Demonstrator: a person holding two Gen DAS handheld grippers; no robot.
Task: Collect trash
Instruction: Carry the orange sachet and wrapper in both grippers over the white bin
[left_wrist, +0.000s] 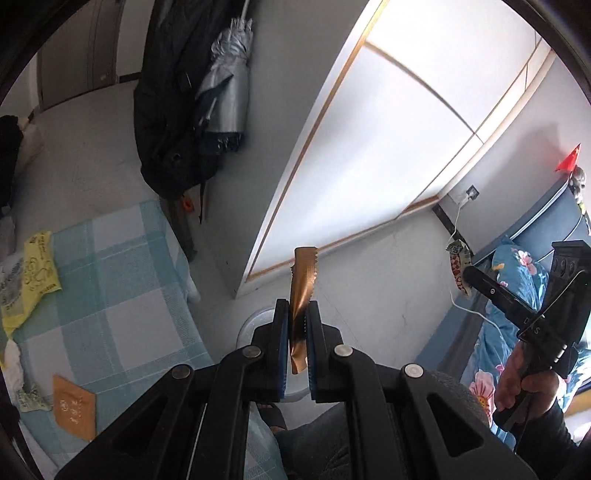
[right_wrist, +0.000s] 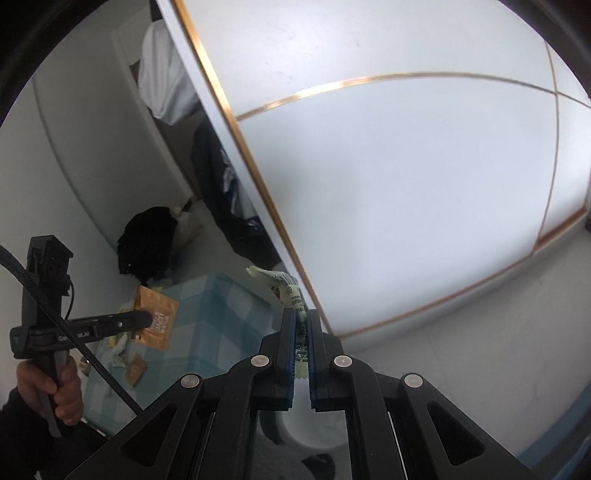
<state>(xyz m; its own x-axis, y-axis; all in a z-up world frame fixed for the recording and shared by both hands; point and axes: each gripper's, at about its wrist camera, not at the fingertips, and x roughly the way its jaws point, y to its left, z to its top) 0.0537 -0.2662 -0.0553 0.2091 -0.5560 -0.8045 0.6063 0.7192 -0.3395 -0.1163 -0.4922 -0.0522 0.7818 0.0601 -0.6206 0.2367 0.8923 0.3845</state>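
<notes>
Left wrist view.
- Left gripper (left_wrist: 297, 314): jaws pressed together on a copper-brown wrapper (left_wrist: 303, 295), which stands upright between the pads and twists above them, its serrated end well clear.
- White bin (left_wrist: 255, 321): only a rim shows, just behind and below the gripper on the floor. It looks the likely drop point, though I cannot see its mouth.
- Checked table (left_wrist: 122, 295), left: more trash lies on it, a yellow packet (left_wrist: 38, 273) at the far left and an orange sachet (left_wrist: 74, 406) at the near edge.
- Right gripper (left_wrist: 466, 275), far right, carried in a hand (left_wrist: 526, 387): pinching a pale printed wrapper (left_wrist: 457, 266), which hangs off its tip.

Right wrist view.
- Right gripper (right_wrist: 300, 325): jaws closed on the pale printed wrapper (right_wrist: 284, 286), which juts up and to the left past the pads. The grip is thin, near the wrapper's lower end.
- White bin (right_wrist: 295, 432): partly seen below the gripper, between its arms.
- Left gripper (right_wrist: 146, 318), left, in front of the checked table (right_wrist: 236, 306).

Handling note, as judgement: both pieces seem to be in transit to the bin. Bring each tip squarely over the opening before parting the jaws; light film may cling to a pad or drift, so release low and one at a time. Then return for the table pieces.
</notes>
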